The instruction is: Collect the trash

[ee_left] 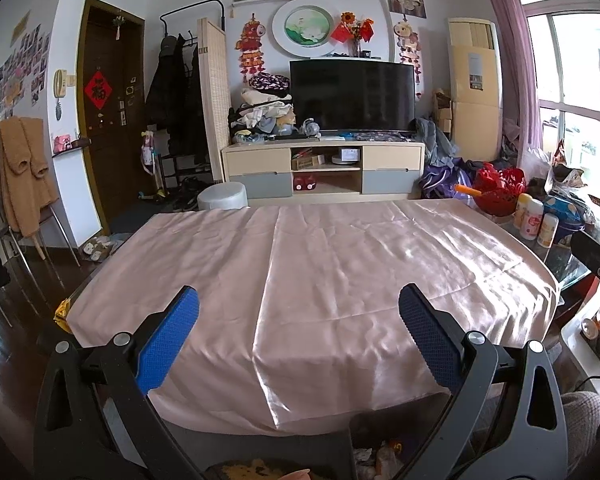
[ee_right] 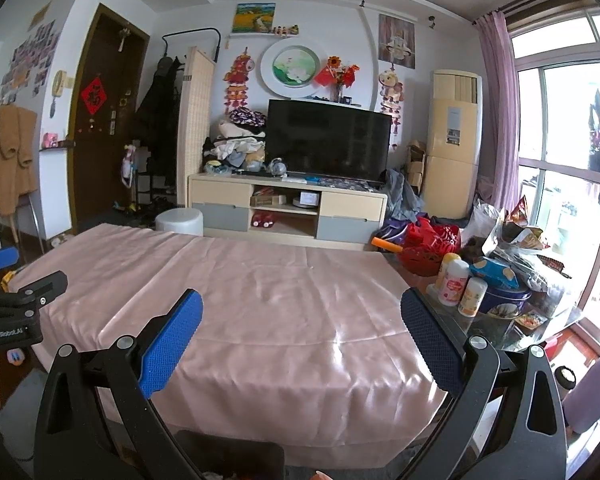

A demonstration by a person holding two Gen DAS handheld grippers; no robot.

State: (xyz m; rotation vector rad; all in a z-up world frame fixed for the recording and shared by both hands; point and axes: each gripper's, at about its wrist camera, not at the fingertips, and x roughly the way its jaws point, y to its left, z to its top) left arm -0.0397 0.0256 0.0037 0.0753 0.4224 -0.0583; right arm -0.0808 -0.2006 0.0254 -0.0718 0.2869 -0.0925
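- The left gripper (ee_left: pixel 298 320) hangs over the near edge of the table (ee_left: pixel 320 272), its blue-padded jaws spread wide with nothing between them.
- The right gripper (ee_right: pixel 302 326) sits above the same near edge, jaws equally wide and empty.
- The pink satin cloth (ee_right: pixel 260 300) covering the table is bare; no trash lies on it.
- The likeliest trash is the heap of crumpled snack bags and wrappers (ee_right: pixel 516 236) at the table's far right corner, on the uncovered glass beyond the cloth's right edge.
- Just beside that heap stand three small white bottles (ee_right: pixel 454 284) and a blue biscuit tin (ee_right: pixel 504 300).
- Risk: reaching for the wrappers could topple the bottles, since they stand between the grippers and the heap.
- Risk: the glossy cloth looks slippery, so a dragging jaw might pull it askew.
- Risk: thin foil bags may slip from the pads or tear if pinched by one corner.
- Risk: bottles could be mistaken for trash.
- Readable writing: "GenRobot.AI" on the left gripper's body in the right wrist view, and a 福 character on the red diamond sign (ee_left: pixel 97 90) on the door.
- Bottle and tin labels are too small to read.
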